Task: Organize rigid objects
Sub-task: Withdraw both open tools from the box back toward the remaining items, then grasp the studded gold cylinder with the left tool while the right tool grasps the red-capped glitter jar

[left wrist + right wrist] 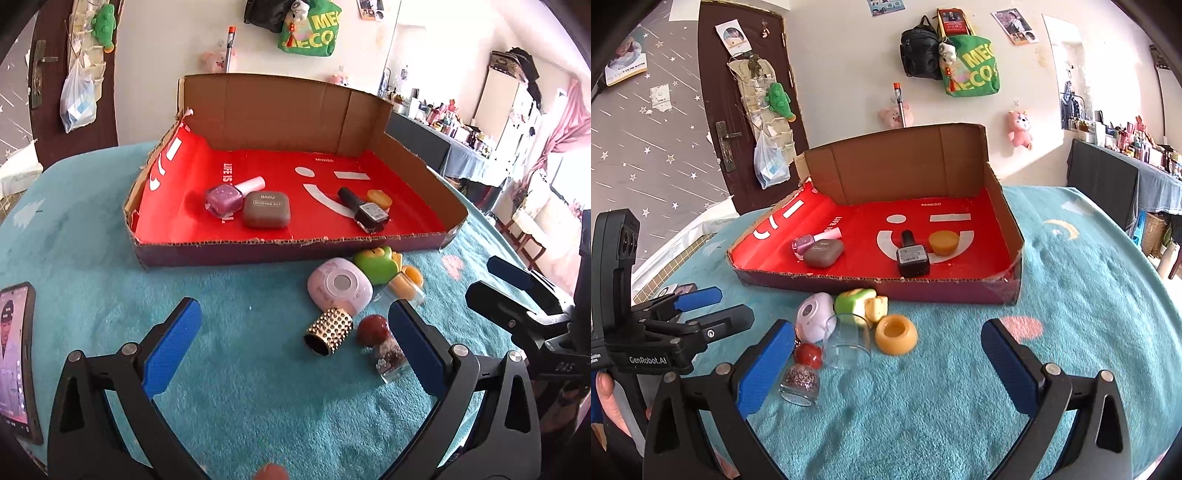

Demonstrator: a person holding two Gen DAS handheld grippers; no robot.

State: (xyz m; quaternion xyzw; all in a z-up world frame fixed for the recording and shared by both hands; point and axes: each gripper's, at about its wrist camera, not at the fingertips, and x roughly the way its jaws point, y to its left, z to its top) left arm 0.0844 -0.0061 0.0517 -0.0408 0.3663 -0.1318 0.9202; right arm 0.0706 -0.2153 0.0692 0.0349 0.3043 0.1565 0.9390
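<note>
Left gripper (295,332) is hovering over the teal towel (92,288), jaws standing wide apart, nothing between them. Gold studded cap (328,331) and red-capped glitter bottle (384,343) are lying just ahead. Cardboard box (258,251) is holding a purple polish bottle (225,197), brown compact (265,213) and black bottle (364,210).

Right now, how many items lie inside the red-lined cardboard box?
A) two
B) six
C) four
C: the box holds a purple polish bottle, a brown compact, a black bottle and an amber piece.
</note>
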